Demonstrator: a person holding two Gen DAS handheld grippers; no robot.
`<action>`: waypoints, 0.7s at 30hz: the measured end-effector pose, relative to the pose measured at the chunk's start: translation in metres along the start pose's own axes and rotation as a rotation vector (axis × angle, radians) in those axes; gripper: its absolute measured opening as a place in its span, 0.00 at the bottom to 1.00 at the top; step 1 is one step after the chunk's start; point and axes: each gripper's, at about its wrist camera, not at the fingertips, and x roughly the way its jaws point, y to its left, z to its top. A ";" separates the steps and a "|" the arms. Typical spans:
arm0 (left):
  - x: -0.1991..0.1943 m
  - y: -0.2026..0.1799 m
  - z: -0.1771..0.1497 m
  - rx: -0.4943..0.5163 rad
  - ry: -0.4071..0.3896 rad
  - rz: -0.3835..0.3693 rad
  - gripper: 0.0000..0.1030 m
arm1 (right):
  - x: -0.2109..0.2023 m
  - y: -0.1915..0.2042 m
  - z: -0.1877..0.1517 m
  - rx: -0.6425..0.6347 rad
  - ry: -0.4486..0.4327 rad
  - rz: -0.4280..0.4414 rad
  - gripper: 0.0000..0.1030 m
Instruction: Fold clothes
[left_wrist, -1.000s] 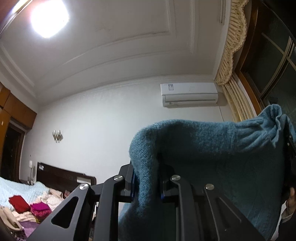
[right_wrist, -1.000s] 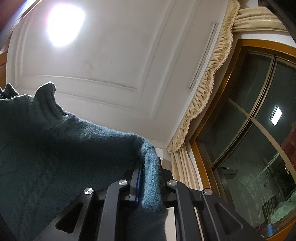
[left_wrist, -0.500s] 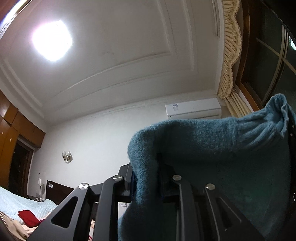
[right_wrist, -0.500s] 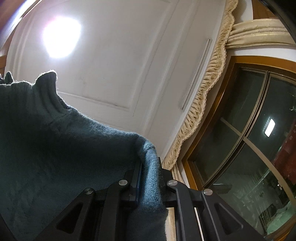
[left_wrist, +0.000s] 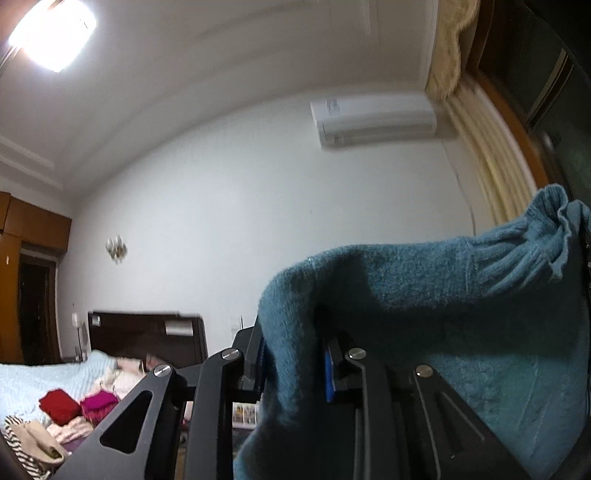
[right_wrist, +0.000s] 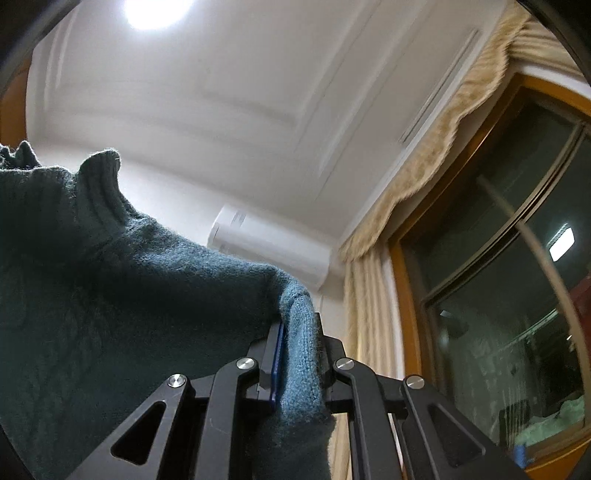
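A bright ceiling lamp (left_wrist: 51, 33) lights the room, and it glares so white that its shape is lost. In the right view the lamp (right_wrist: 155, 11) glares too. The walls look soft and a bit smeared, like the camera is moving. Straight lines bend near the edges. The corners go black. The window (right_wrist: 517, 258) is dark and shows a small shine of light.

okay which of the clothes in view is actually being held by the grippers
The teal knit sweater, pinched by the left gripper and the right gripper. The red and magenta garments lie folded on the bed.
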 end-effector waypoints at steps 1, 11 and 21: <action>0.018 0.001 -0.009 -0.006 0.033 0.003 0.26 | 0.007 0.011 -0.013 -0.016 0.025 0.013 0.11; 0.183 -0.007 -0.126 0.012 0.415 0.031 0.25 | 0.071 0.128 -0.154 -0.167 0.336 0.207 0.11; 0.293 -0.033 -0.248 0.063 0.721 0.004 0.24 | 0.114 0.200 -0.297 -0.240 0.702 0.377 0.11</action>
